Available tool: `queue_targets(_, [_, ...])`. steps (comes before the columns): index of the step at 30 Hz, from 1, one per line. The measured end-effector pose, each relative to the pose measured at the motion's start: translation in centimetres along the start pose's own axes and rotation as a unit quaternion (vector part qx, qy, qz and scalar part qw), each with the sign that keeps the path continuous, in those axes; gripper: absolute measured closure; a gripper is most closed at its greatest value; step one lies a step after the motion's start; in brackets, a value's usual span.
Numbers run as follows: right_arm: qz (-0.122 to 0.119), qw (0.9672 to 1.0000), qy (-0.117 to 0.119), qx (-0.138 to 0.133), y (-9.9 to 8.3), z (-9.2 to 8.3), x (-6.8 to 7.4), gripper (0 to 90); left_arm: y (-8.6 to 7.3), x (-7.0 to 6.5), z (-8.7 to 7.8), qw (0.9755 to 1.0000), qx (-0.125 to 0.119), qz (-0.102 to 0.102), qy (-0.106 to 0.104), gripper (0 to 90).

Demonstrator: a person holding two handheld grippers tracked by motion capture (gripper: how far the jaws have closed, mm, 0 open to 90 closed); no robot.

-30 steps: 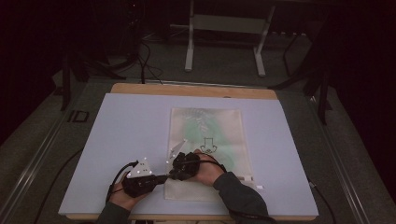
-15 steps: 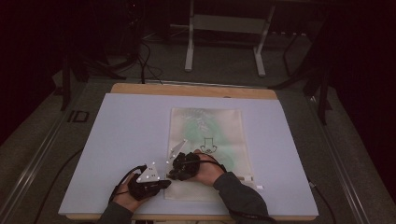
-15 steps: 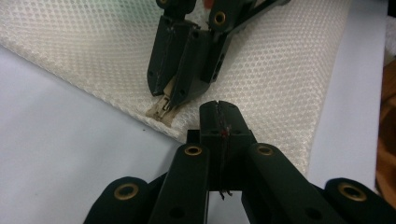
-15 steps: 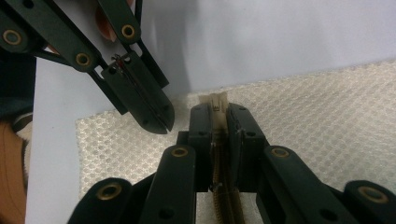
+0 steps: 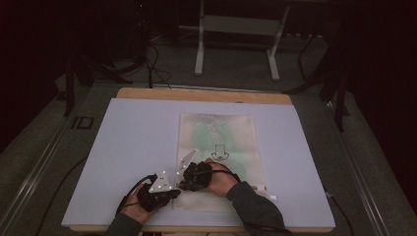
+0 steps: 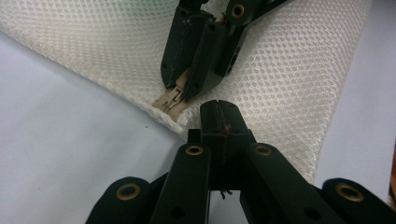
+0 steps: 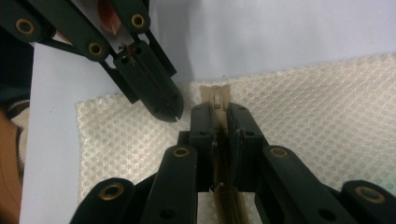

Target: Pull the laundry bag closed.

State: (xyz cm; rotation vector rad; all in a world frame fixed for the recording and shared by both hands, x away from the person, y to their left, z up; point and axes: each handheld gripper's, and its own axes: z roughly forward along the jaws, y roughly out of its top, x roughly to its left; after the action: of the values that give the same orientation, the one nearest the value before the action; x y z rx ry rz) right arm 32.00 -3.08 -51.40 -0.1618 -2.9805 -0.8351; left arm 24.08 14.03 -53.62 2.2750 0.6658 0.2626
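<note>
I had both grippers down at the near left corner of the mesh bag [image 5: 219, 157], which lay flat on the table [image 5: 128, 147], long axis running away from me.

Right gripper [image 7: 219, 116]: jaws closed on the zip pull [image 7: 215, 97], its beige tab poking out past the tips; the zip teeth ran back under the jaws in the right gripper view. Same grip showed from the other side in the left gripper view, pull [image 6: 169, 99] clamped at the bag's edge. Its jaws had just finished closing in.

Left gripper [image 6: 219, 114]: jaws fully together, pressed on the mesh at the corner, right beside the pull. I couldn't tell whether it pinched any fabric or just pinned it; it had just been closing too.

In the high view the left gripper [image 5: 169, 192] sat at the bag's corner, the right [image 5: 184, 179] just inside it, nearly touching.

Key relation as I judged it: the zip ran along the near short edge, off to the right from the pull, so the right hand was the one to drag it that way while the left anchored the corner.
</note>
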Motion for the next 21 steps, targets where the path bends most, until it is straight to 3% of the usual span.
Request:
queue_targets(11, [-0.016, 0.9998, 0.001, 0.009, -0.4, -0.41, 0.07, 82.2, 0.13, -0.28, 0.01, 0.9999, 0.006, 0.004, 0.01, 90.0])
queue_targets(14, [-0.016, 0.9998, 0.004, 0.006, -0.46, -0.34, -0.07, 82.2, -0.09, -0.24, -0.01, 0.9999, -0.004, 0.01, 0.008, 89.9])
queue_targets(21, [-0.016, 0.9998, 0.005, -0.005, -0.75, -0.32, -0.1, 82.1, -0.49, 0.4, -0.08, 0.9996, -0.022, -0.009, -0.012, 89.6])
